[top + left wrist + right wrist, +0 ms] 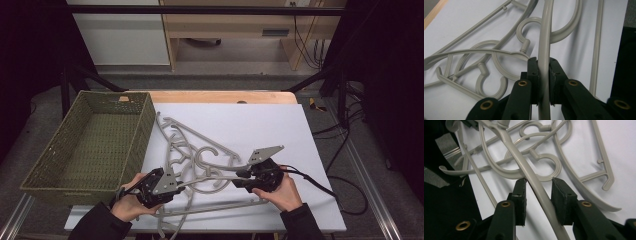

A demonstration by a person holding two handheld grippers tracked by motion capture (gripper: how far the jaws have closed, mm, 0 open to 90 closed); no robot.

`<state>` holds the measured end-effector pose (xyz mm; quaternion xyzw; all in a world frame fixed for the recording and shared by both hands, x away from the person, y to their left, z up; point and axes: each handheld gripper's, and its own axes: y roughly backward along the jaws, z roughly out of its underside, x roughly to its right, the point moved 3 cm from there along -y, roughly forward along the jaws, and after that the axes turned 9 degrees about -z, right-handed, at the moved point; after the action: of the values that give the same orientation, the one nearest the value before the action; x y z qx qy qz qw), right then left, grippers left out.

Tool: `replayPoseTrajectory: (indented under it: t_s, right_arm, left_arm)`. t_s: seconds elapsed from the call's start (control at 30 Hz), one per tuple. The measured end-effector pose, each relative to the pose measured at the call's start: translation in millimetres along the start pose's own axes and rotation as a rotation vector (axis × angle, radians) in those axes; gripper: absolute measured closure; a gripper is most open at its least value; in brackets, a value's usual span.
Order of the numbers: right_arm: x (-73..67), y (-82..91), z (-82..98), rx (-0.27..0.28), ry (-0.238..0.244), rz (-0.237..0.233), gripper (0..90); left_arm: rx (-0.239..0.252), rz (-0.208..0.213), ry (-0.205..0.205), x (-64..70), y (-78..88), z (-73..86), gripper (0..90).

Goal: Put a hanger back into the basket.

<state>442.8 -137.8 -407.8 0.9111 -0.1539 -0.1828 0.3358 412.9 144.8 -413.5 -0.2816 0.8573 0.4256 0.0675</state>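
A grey plastic clothes hanger (210, 179) sits raised at the near edge of a tangled heap of matching grey hangers (187, 150), its curved arm running across the white board between the two hands. One end of the arm (544, 62) is pinched tight; the other (536, 186) passes loosely between parted pads.

One basket (90, 145), one white sheet (280, 130) on the counter (220, 96), two claws, and several tangled grey hangers (200, 160), too overlapped to count
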Motion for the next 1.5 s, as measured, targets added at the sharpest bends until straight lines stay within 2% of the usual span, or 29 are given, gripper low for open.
replayPoseTrajectory:
  t_s: [0.07, 0.1, 0.17, 0.2, 0.23, 0.27, 0.33, 0.37, 0.47, 0.53, 0.57, 0.63, 0.67, 0.7, 0.73, 0.77, 0.93, 1.1, 1.17, 1.2, 1.27, 1.5]
  right_arm:
    - [0.7, 2.1, 0.0, 0.014, 0.000, -0.001, 60.6]
    - [0.7, 3.5, -0.2, 0.027, -0.002, 0.003, 58.3]
    - [2.1, 7.3, -1.2, 0.064, 0.008, 0.019, 54.5]
    - [2.2, 12.4, -2.3, 0.102, 0.001, 0.035, 50.5]
    - [2.2, 12.4, -2.3, 0.102, 0.001, 0.035, 50.5]
    - [2.4, 17.3, -3.6, 0.146, 0.006, 0.051, 44.8]
    - [2.7, 19.2, -3.9, 0.161, 0.007, 0.057, 43.8]
    - [4.1, 23.4, -3.8, 0.193, 0.005, 0.061, 42.3]
    - [8.2, 32.5, -2.6, 0.258, -0.021, 0.075, 40.1]
    - [13.8, 48.6, 0.4, 0.337, -0.059, 0.093, 35.0]
    - [13.8, 48.6, 0.4, 0.337, -0.059, 0.093, 35.0]
    - [17.0, 58.0, 2.7, 0.371, -0.069, 0.124, 29.9]
    - [20.3, 66.2, 5.2, 0.411, -0.080, 0.150, 26.5]
    - [20.3, 66.2, 5.2, 0.411, -0.080, 0.150, 26.5]
    - [24.0, 72.7, 7.5, 0.450, -0.087, 0.187, 20.8]
    - [24.0, 72.7, 7.5, 0.450, -0.087, 0.187, 20.8]
    - [31.9, 86.2, 13.8, 0.534, -0.105, 0.271, 9.9]
    - [37.3, 94.9, 19.7, 0.564, -0.123, 0.301, 6.5]
    - [40.8, 98.2, 23.1, 0.562, -0.128, 0.316, 5.5]
    - [42.1, 99.7, 24.8, 0.562, -0.132, 0.326, 5.3]
    - [46.4, 102.7, 29.2, 0.562, -0.141, 0.352, 4.3]
    - [52.3, 102.6, 35.0, 0.549, -0.158, 0.361, 3.6]
  left_arm:
    - [0.005, 0.011, 0.014, 1.0, 0.7, -0.5, 82.0]
    - [0.000, -0.005, 0.014, -0.1, 1.4, -0.5, 82.0]
    - [-0.001, -0.009, 0.031, -0.2, 1.4, -0.4, 82.0]
    - [-0.006, -0.013, 0.029, -1.1, 1.8, -0.2, 82.0]
    - [-0.003, -0.015, 0.042, -1.3, 2.0, -0.3, 82.0]
    - [0.007, -0.015, 0.062, -1.8, 3.0, -0.6, 82.1]
    - [0.013, -0.019, 0.070, -2.6, 4.5, -1.0, 82.1]
    - [0.017, -0.019, 0.077, -2.6, 5.1, -1.2, 82.1]
    - [0.034, -0.028, 0.101, -3.7, 9.4, -2.7, 82.1]
    - [0.043, -0.037, 0.114, -5.0, 12.1, -3.5, 82.1]
    - [0.046, -0.042, 0.116, -5.6, 13.1, -3.7, 82.1]
    - [0.053, -0.060, 0.138, -7.5, 15.4, -4.3, 82.1]
    - [0.055, -0.066, 0.147, -8.7, 16.3, -4.4, 82.1]
    - [0.054, -0.071, 0.158, -9.8, 17.0, -4.3, 82.1]
    - [0.059, -0.078, 0.170, -10.8, 17.7, -4.1, 82.0]
    - [0.057, -0.082, 0.181, -12.0, 18.3, -4.0, 82.0]
    - [0.067, -0.118, 0.233, -18.1, 23.4, -3.4, 82.1]
    - [0.080, -0.148, 0.269, -23.2, 29.5, -3.7, 82.1]
    - [0.073, -0.161, 0.266, -27.2, 33.3, -3.1, 82.0]
    - [0.083, -0.170, 0.281, -28.0, 34.3, -3.5, 82.0]
    - [0.085, -0.182, 0.286, -31.4, 37.7, -3.3, 82.0]
    - [0.119, -0.215, 0.316, -43.0, 51.5, -4.9, 82.0]
